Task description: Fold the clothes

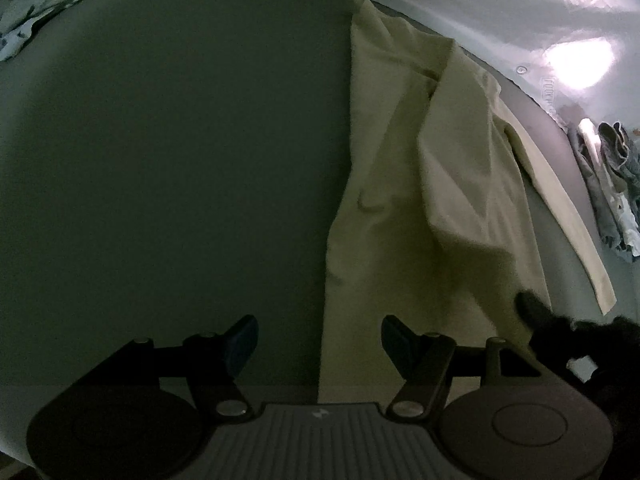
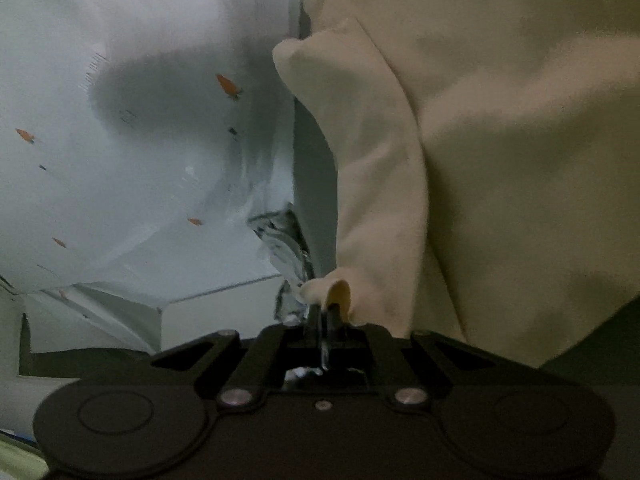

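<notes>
A cream garment was spread along the right part of the grey desk, one edge trailing toward the desk's rim. The right tool was clamped shut on a small fold of it, the cloth lifted and draped to the right, seemingly so that the edge could be carried over for a fold. The left tool was held wide apart and empty above the near hem, likely ready to pin or take it. Other clothes were heaped beyond the desk's right edge, and a pale patterned cloth at the far left corner; nothing was seen lying in the fold's way.
</notes>
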A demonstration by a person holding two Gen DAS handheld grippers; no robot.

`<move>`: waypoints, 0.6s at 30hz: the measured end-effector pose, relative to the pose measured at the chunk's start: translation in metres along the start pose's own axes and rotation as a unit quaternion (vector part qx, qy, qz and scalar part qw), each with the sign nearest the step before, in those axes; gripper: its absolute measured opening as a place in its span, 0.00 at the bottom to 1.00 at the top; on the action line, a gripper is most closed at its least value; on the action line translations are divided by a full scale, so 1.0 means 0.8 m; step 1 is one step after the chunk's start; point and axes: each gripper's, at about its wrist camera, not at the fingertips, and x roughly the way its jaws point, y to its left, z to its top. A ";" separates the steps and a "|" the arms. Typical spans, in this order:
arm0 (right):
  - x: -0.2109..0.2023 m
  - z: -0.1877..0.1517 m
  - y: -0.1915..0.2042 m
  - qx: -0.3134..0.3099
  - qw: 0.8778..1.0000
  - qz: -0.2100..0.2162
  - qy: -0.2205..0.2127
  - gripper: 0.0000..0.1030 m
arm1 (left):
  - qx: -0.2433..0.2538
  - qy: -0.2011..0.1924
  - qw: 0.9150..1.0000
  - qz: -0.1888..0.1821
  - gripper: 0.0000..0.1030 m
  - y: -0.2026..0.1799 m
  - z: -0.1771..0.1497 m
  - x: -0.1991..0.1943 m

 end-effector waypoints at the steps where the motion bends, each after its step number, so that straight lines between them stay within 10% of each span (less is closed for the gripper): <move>1: 0.001 -0.002 -0.002 -0.003 1.000 -0.007 0.005 0.03 | -0.001 -0.002 1.000 0.002 0.67 0.002 -0.001 -0.001; 18: 0.004 -0.005 -0.049 0.036 0.989 -0.127 0.066 0.04 | -0.021 0.005 1.000 0.011 0.69 0.021 -0.005 -0.001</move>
